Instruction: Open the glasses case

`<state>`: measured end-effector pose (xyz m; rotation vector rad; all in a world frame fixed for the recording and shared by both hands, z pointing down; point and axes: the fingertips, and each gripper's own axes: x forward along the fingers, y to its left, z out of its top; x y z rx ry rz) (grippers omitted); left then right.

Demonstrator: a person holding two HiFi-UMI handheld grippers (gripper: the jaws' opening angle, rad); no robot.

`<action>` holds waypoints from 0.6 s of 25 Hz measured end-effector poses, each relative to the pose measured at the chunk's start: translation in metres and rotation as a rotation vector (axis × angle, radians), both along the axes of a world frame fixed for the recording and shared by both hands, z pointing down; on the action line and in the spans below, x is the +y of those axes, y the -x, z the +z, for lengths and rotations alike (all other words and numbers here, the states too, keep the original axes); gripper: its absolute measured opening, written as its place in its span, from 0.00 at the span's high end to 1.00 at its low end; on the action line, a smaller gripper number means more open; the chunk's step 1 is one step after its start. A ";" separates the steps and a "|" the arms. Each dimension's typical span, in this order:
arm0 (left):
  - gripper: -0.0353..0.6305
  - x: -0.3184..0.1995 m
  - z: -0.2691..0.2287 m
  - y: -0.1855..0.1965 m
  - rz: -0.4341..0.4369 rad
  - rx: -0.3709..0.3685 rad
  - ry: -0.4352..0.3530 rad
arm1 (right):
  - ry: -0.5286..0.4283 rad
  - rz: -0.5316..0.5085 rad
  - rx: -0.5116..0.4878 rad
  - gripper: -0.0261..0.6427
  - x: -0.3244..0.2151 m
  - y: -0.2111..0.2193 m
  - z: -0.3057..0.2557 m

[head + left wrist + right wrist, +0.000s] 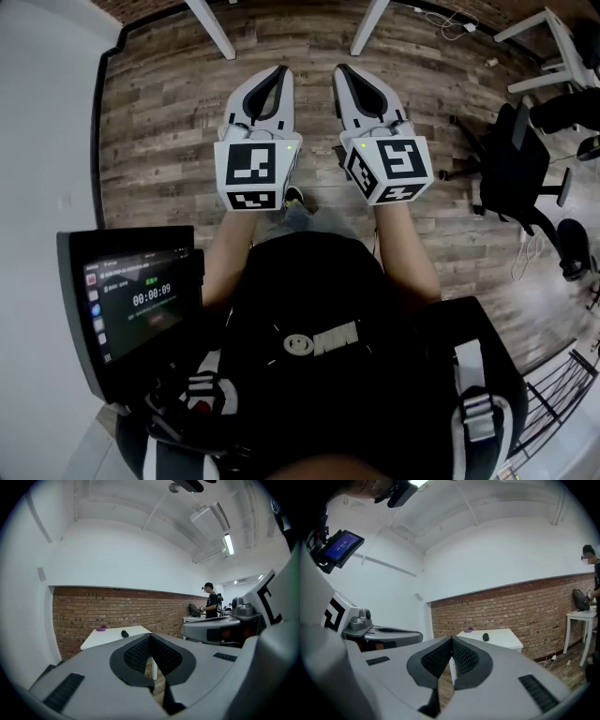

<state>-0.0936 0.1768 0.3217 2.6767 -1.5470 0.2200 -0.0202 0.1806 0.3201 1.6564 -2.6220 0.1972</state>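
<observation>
White bench (pixel 108 638) by the brick wall (pixel 117 606) carries what we take for the glasses case (pixel 124 633), well ahead of us, so with left gripper (pixel 151 635) and right gripper (pixel 452 638) both clenched and empty, we should close in squarely before parting the jaws.

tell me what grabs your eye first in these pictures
The left gripper and right gripper, each bearing a black-and-white marker cube, are held side by side, shut and empty, over the wooden floor in the head view. In the right gripper view a white table stands by a brick wall, with a small dark object and something purple on it.
</observation>
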 end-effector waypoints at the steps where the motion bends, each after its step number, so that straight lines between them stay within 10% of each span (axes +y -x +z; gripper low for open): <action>1: 0.95 -0.010 0.000 0.002 -0.001 0.000 0.000 | -0.001 0.002 0.000 0.96 -0.009 0.001 0.000; 15: 0.95 -0.163 0.005 -0.039 0.003 -0.010 0.013 | -0.009 0.019 -0.010 0.96 -0.163 -0.042 0.006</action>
